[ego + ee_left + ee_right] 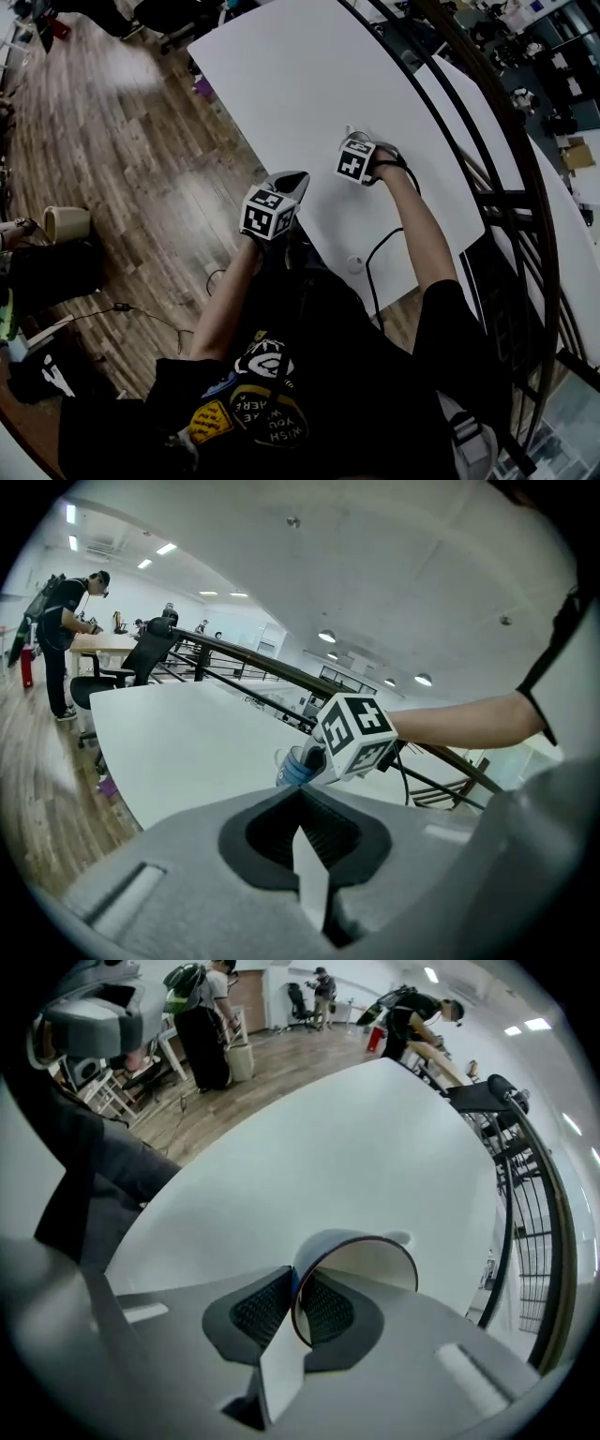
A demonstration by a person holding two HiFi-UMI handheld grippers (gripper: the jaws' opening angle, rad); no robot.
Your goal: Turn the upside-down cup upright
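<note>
The right gripper is gripping the wall of the blue cup, with one jaw inside the rim and one outside. It is holding the cup, mouth facing up, at the right part of the white table. The left gripper is hovering closed and empty at the near table edge, left of the cup.
</note>
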